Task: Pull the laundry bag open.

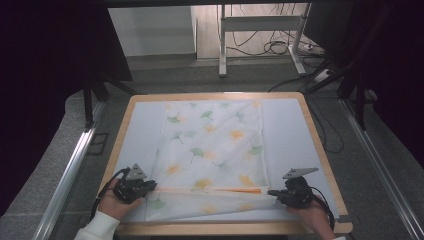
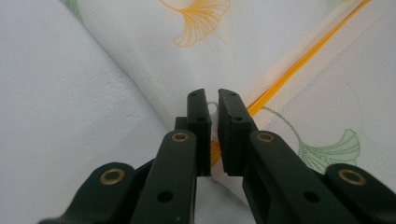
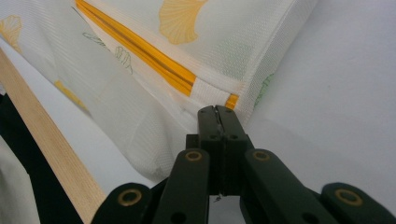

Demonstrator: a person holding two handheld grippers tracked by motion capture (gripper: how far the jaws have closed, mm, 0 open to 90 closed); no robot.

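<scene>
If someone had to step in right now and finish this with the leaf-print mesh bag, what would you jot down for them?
Left tongs: nearly shut, pinching the small white zip pull at the left end of the orange zip.
Right tongs: shut on the mesh bag at the zip's right end.
The bag lies flat on the white table mat, with the zip near the person's edge.
Done: both ends of the zip are gripped.
Left: probably drawing the pull along the zip while the right tongs hold the bag. Whether the zip is open or closed I cannot tell.
</scene>
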